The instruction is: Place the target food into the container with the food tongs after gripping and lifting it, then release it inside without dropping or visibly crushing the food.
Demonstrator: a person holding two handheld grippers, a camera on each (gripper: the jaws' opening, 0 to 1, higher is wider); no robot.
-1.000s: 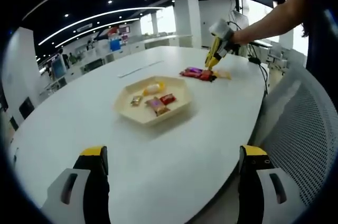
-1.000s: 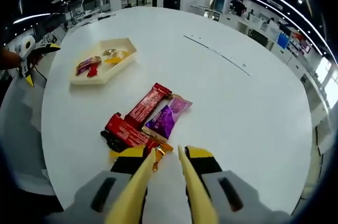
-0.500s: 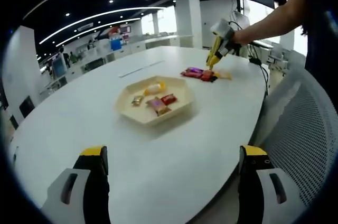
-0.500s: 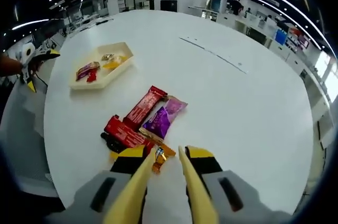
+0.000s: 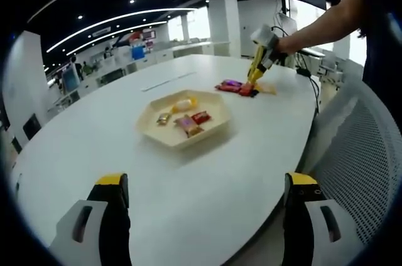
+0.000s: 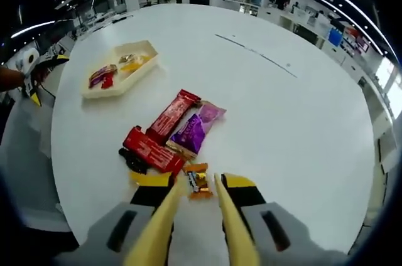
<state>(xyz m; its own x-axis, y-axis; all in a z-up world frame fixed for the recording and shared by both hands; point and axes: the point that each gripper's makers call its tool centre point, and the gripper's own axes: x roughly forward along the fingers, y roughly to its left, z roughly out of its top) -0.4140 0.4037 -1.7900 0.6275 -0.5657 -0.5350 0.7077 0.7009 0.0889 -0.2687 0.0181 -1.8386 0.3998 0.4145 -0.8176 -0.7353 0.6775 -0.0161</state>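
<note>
Right gripper view looks down its own yellow tongs [image 6: 196,194], whose two blades stand a narrow gap apart with a small orange-wrapped candy [image 6: 198,180] lying on the white round surface [image 6: 301,109] between their tips; whether the blades touch the wrapper cannot be told. Just ahead and to the left of the tips lie a purple snack packet [image 6: 195,130], two long red wrapped bars [image 6: 162,134] and a small black packet [image 6: 130,161]. Farther ahead-left sits the cream hexagonal tray [image 6: 119,68] holding several wrapped sweets.

Left gripper view shows what the other cannot: the left gripper [image 5: 204,206], jaws spread wide and empty, held back near the surface's edge, with the tray straight ahead. Beyond it to the right, a person's hand carries the right gripper [image 5: 256,73] tip-down over the snack pile.
</note>
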